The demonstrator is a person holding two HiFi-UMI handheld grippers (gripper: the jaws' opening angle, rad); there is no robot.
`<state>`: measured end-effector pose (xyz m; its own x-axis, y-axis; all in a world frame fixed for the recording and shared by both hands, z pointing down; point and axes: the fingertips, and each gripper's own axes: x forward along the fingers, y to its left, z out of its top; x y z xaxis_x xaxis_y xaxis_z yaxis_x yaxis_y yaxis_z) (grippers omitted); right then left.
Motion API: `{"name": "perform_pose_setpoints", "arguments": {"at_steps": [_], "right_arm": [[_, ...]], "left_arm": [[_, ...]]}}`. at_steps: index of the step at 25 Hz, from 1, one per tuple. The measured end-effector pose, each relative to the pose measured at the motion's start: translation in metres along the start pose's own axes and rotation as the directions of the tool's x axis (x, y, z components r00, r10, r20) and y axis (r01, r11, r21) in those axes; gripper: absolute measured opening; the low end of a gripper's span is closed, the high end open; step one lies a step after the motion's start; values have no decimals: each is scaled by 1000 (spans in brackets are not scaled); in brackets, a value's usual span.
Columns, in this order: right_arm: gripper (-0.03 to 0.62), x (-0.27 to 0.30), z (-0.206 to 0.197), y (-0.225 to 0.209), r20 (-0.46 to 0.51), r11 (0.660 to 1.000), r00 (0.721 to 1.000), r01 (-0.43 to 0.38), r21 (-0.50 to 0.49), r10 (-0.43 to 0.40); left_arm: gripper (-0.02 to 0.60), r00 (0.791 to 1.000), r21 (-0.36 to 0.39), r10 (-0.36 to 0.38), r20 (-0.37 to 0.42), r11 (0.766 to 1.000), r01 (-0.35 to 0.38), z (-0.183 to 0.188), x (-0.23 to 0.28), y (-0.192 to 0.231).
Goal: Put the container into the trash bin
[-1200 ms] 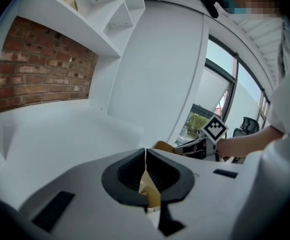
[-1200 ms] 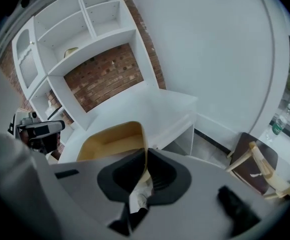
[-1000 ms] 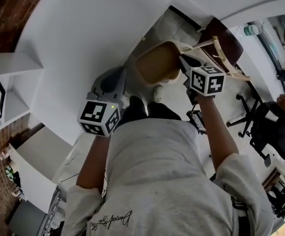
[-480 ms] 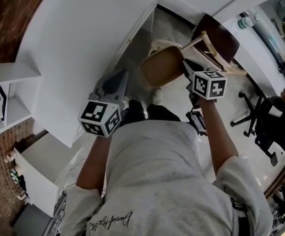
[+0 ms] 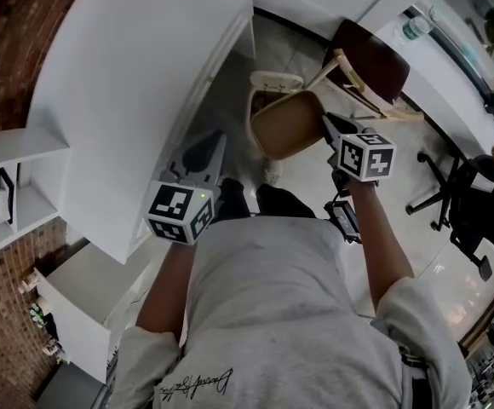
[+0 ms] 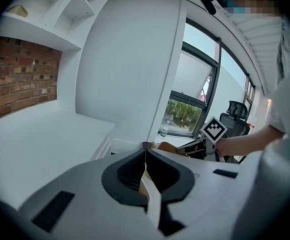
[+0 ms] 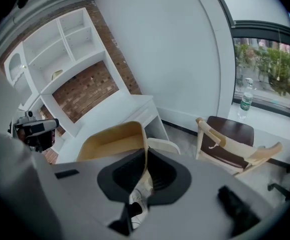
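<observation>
Though near chair [image 5: 370, 58], container [image 5: 288, 128] by bin [image 5: 274, 80].

Head view looks down; right gripper view shares its chair [image 5: 370, 58].

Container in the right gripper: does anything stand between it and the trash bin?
Nothing visible does. The container, held by the right gripper, hangs close to the open rim of the trash bin. The chair stands off to the side.
</observation>
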<state>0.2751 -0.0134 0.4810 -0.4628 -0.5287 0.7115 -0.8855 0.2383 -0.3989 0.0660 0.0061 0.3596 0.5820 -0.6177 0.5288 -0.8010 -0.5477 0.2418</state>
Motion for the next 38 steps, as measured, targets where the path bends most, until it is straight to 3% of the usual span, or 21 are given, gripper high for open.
{"name": "perform_pose_setpoints", "arguments": {"at_steps": [8,22,30,38], "right_arm": [[40,5,-22,-25,-22,995,998,63,79,-62],[40,51,-35,-13,-60,973,986,162,162,-154],[40,81,-59,-25,-83,954,976,214,210,-201],[40,116,-82,-39,-123,947,970,234,220,-211]], "left_arm": [[18,998,-1,-51,-21,999,51,3,20,9],[18,987,15,-128,-92,991,130,-15,48,76],[18,970,59,-205,-130,975,214,-32,72,81],[17,959,37,-237,-154,969,246,-59,97,87]]}}
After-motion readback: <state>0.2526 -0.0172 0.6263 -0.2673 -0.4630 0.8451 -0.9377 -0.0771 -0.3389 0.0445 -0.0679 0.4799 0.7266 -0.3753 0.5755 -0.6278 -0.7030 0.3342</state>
